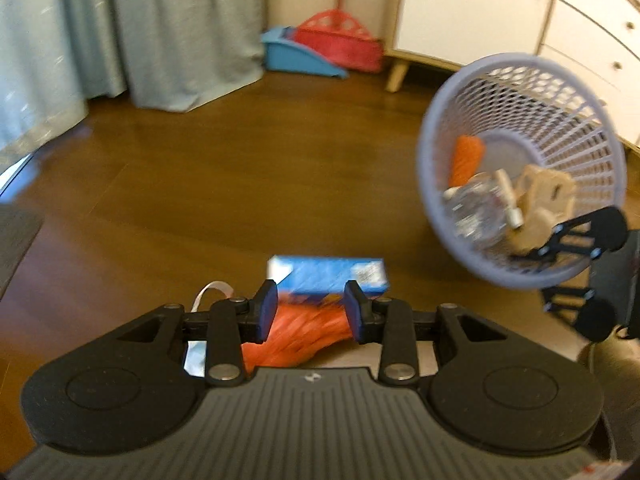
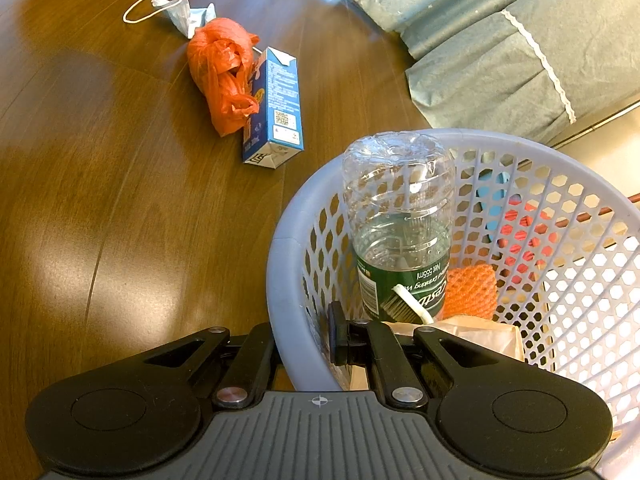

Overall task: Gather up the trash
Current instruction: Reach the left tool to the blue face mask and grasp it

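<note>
A brown wooden floor (image 1: 240,168) runs back to pale curtains at eleven o'clock and a white cabinet (image 1: 480,8) at one o'clock, with a red and blue dustpan set (image 1: 320,48) leaning in the corner at twelve.

From the left wrist, the left tongs (image 1: 311,312) stand open low over the floor, their blue pads either side of an orange plastic bag (image 1: 304,336). Just beyond it, at twelve o'clock, lies a blue carton (image 1: 332,276). A white loop peeks out at nine o'clock of the pads. At three o'clock the lilac basket (image 1: 440,128) is tipped toward this camera, held by the right tongs (image 1: 576,276) at its lower rim. This view is blurred.

From the right wrist, the right tongs (image 2: 304,340) are closed on the basket's rim (image 2: 280,272), one finger outside and one inside. A clear bottle (image 2: 400,216) stands upside down inside it, beside orange netting (image 2: 472,288) and crumpled paper. At eleven o'clock on the floor lie the bag (image 2: 224,72), touching the carton (image 2: 276,108), and a face mask (image 2: 176,12) further off.

The bag looks light, soft and crinkly, so a pinch on its bunched middle should hold. The carton is stiff but probably empty and crushable. Only the right view shows the mask whole and how the leftovers lie; only the left shows the basket's tilt.
</note>
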Motion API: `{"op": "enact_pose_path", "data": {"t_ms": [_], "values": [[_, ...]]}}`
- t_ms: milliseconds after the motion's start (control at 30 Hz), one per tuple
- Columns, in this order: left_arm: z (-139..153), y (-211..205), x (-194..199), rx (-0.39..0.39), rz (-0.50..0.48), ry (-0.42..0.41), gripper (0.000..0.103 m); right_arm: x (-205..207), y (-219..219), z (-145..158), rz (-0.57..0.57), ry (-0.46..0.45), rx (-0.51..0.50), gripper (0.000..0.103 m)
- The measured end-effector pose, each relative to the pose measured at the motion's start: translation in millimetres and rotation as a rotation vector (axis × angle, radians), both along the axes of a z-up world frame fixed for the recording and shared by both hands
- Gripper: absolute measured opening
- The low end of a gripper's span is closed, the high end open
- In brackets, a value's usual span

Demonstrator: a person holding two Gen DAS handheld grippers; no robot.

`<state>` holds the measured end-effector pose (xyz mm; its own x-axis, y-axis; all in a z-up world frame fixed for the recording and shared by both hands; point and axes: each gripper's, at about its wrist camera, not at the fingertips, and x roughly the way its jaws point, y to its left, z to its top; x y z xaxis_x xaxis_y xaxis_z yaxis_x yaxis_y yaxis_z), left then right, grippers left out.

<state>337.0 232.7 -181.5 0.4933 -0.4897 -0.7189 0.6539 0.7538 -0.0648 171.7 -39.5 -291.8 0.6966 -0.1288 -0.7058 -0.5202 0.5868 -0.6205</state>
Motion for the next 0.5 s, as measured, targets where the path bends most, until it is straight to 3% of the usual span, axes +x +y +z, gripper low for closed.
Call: {"op": "enact_pose_path", "data": {"t_ms": [500], "values": [[-34.4, 50.7, -5.3, 0.084, 0.103, 0.017, 0.036, -2.2, -0.9, 0.3, 0.001, 0.004, -0.006, 0.004]]}}
